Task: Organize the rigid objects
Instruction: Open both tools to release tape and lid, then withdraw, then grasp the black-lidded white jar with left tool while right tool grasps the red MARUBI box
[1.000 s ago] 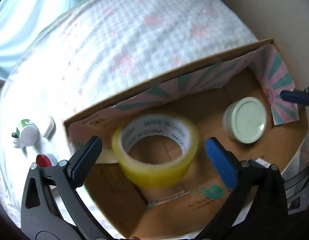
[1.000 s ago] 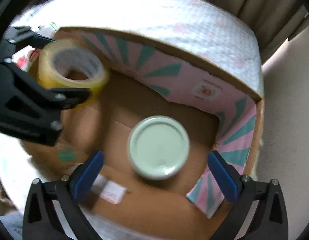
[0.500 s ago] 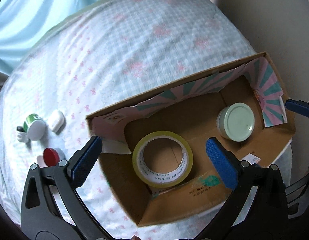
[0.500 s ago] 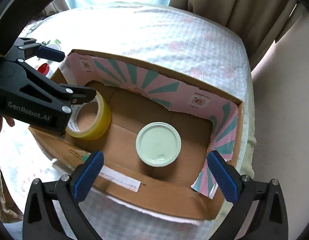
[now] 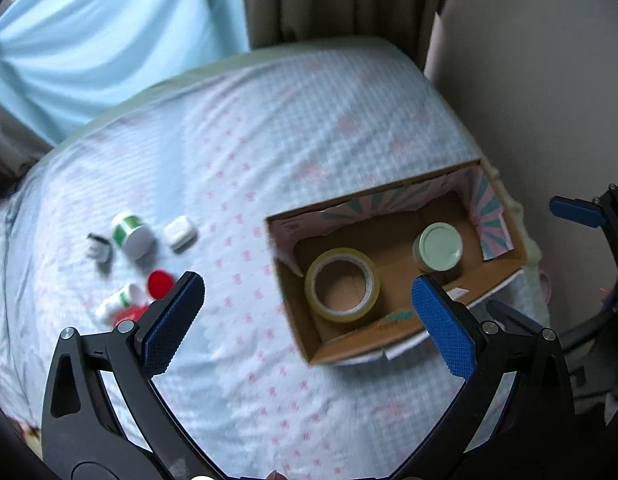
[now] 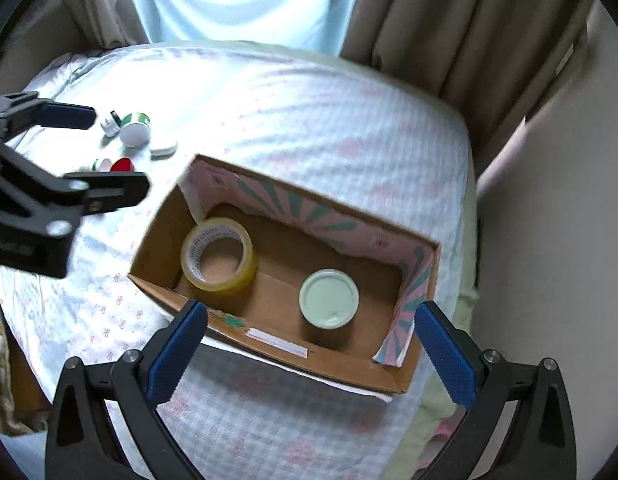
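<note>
A cardboard box (image 6: 269, 344) is seen on a bed (image 5: 269, 128) covered with a checked, flower-printed sheet, and two things are already lying inside it: a roll of yellow tape (image 6: 218, 255) flat at the left end and a jar with a pale green lid (image 6: 329, 299) upright toward the right end. The things not yet put away are grouped on the sheet well to the left of the box: a white bottle with a green band (image 5: 132, 233), a small white case (image 5: 181, 233), a small dark and white item (image 5: 97, 249) too blurred to be named, a red cap (image 5: 161, 283) and another small green and white bottle (image 5: 117, 305). The left gripper (image 5: 305, 320) is held wide, with nothing between its blue pads, above the sheet between the group and the box. The right gripper (image 6: 309, 350) is likewise held wide with nothing in it, over the near wall of the box. The group lies ahead and to the left of the left gripper, with the red cap just beside its left pad, so the next pick is judged to fall to the left hand, the right being well apart across the box.
</note>
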Demonstrator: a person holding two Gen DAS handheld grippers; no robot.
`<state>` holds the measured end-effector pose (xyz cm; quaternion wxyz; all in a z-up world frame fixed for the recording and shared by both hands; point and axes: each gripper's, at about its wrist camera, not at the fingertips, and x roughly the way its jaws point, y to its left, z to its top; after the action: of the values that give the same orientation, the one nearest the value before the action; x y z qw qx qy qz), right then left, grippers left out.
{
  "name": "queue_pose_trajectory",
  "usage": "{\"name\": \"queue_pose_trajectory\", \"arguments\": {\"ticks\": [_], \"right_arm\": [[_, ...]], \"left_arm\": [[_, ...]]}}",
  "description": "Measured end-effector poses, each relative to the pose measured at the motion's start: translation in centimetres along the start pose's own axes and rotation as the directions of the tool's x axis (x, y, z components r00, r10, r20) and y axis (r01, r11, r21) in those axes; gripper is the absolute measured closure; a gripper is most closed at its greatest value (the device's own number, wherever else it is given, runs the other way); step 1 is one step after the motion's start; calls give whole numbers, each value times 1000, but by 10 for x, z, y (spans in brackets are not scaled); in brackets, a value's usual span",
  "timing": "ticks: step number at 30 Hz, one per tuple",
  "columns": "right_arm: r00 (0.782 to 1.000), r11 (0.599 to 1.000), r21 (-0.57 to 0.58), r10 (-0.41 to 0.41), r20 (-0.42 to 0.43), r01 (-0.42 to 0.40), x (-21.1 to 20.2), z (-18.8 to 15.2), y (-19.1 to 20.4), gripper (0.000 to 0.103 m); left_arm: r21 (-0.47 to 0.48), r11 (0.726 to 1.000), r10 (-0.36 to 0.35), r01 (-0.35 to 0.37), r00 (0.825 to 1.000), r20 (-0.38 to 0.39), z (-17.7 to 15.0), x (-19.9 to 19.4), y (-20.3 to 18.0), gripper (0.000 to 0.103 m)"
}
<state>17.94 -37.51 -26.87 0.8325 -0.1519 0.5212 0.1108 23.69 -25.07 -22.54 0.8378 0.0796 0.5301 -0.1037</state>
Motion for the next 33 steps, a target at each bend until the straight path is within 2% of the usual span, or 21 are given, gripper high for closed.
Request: {"name": "queue_pose_trajectory", "arguments": {"ticks": [7,15,24,29,33], "right_arm": [[999,1000,8,23,47,-24,-43,13,47,0],[996,999,47,-5,89,1,-85,31,134,0],[997,989,145,-10,72,0,-98,64,241,0],[999,990,141,-17,39,11,-84,84,300,0],[1000,994,110,14,25,-17,-69,100,336,0]], "left_arm": [[-77,997,28,-24,998,56,-44,-69,56,0],[-186,983,18,-5,997,72,-105,-110,177,0],[-179,983,44,-30,996,76,-153,-122,326,0],[-160,987,21,-10,997,68,-156,-111,396,0],[-123,992,3,3,999,53,-147,-98,430,0]]}}
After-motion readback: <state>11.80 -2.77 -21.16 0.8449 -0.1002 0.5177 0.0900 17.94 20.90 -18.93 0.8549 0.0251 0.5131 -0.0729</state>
